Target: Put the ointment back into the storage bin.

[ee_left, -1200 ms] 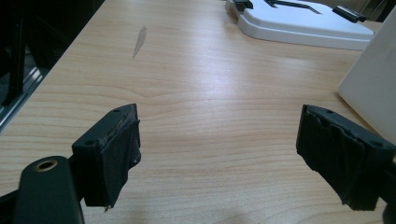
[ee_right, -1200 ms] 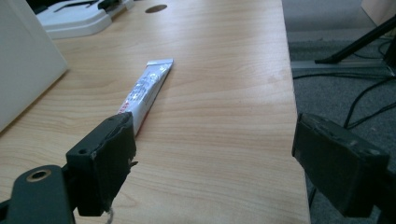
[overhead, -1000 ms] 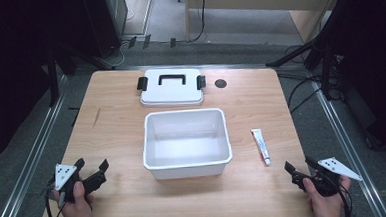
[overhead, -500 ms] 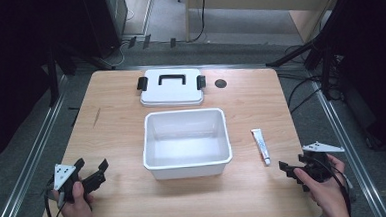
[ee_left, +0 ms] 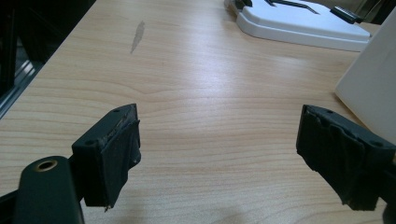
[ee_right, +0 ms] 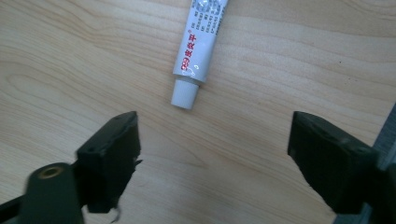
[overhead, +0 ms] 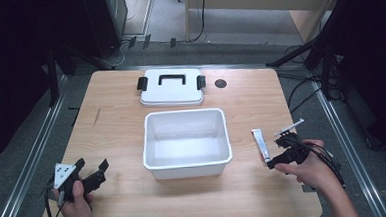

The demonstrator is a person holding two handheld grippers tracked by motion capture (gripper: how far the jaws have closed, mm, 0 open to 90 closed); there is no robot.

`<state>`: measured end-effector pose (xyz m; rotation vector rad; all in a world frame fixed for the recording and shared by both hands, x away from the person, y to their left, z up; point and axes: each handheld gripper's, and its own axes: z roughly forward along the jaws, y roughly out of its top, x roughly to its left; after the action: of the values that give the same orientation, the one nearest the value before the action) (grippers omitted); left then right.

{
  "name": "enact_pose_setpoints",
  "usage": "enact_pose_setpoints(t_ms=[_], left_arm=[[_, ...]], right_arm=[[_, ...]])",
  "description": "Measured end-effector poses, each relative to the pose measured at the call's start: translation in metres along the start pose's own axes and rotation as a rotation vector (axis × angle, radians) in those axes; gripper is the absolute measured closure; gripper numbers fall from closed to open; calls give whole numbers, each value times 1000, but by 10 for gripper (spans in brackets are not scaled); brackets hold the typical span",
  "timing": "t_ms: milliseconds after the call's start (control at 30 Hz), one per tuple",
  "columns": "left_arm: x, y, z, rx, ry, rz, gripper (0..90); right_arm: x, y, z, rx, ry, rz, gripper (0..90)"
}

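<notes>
Resting at the table's near-left corner, the left gripper has its 2 jaws spread over bare wood. At centre sits an empty white bin, its lid flat beyond it. Right of the bin lies a small white tube, long axis running near-to-far, cap toward the person. The right gripper hovers beside it, jaws spread; its own view shows red print on the tube.
</notes>
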<state>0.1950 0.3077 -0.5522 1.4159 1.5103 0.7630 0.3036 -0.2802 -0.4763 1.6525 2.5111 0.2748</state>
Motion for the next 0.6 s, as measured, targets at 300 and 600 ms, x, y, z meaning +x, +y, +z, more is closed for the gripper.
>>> enact_pose_setpoints(t_ms=[300,600], left_arm=[[0,0,0,4,-5,-3,144],[0,0,1,7,-4,0,144]], right_arm=[[4,29,1,79,22,45,424],[8,52,19,146,19,90,517]])
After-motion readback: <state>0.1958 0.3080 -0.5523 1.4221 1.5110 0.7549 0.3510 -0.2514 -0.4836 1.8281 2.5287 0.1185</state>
